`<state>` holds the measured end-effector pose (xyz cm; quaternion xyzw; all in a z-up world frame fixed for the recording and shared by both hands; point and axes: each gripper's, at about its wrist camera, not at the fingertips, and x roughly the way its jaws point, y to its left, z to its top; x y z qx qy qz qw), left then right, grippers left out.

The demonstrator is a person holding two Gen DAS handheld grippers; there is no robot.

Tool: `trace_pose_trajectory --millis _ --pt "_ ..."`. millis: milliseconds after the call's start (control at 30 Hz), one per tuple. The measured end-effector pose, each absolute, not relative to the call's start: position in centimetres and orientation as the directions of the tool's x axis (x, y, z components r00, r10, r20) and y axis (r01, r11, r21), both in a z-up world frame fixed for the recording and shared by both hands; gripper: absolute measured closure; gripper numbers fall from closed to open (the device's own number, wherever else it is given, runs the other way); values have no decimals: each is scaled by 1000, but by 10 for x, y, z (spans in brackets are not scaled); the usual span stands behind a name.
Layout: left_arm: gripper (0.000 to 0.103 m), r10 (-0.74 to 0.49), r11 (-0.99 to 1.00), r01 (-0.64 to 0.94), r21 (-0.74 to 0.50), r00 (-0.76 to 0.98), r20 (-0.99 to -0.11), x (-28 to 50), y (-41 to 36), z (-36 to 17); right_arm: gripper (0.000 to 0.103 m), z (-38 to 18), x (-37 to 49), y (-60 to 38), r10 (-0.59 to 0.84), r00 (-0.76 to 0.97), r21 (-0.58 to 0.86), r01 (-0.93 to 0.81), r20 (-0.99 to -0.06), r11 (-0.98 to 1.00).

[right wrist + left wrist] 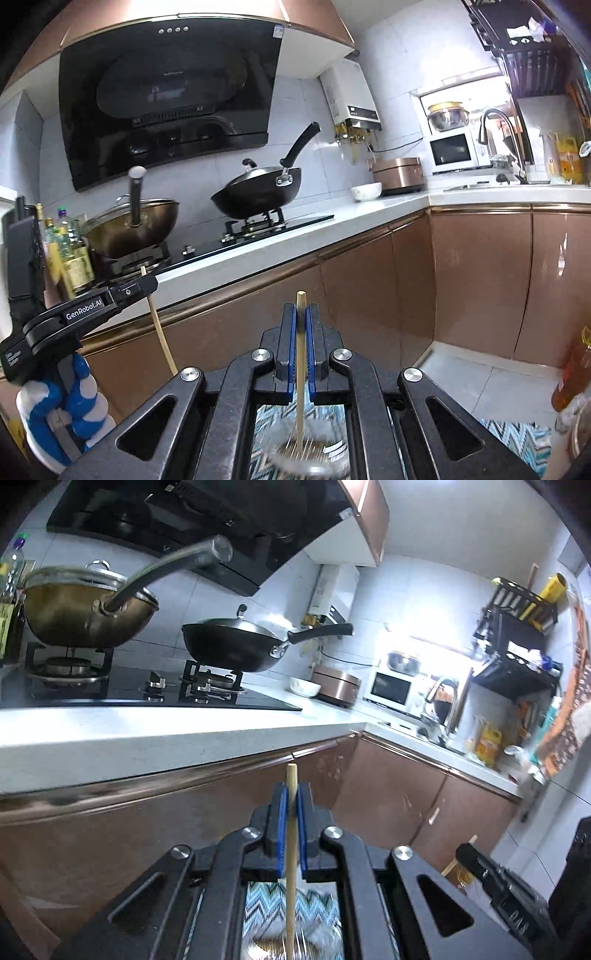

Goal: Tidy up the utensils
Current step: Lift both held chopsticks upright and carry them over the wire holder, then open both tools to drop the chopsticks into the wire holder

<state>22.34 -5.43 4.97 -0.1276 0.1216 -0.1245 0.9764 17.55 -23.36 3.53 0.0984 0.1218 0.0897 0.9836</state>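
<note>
Chopsticks stand upright, one clamped in each gripper's fingers: left gripper (291, 805), right gripper (301, 325), worktop (184, 731) beyond.

Pale wooden chopstick (291, 867) lower end blurred, lost behind gripper frame in left wrist view. Second wooden chopstick (301, 373) ends in blurred glass container (306, 454), contents unreadable. Zigzag-patterned cloth (517, 435) cut off.

Left gripper (142, 286) arm: we read "GenRobot.AI" in white.
Range hood (173, 103) front: brand mark was too small for us.
</note>
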Motion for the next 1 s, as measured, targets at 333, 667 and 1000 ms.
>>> trace_pose_trajectory --millis 333,667,1000 --pt "98 -218 959 167 -229 951 -219 274 -97 -44 98 -48 230 -226 148 943 161 -104 -296 982" --pt "80 -210 968 160 -193 937 -278 274 -97 -84 72 -92 230 -225 129 913 131 -83 -388 988" --pt "70 -227 973 217 -81 962 -150 180 -64 -7 62 -18 158 -228 114 952 124 -81 -284 989"
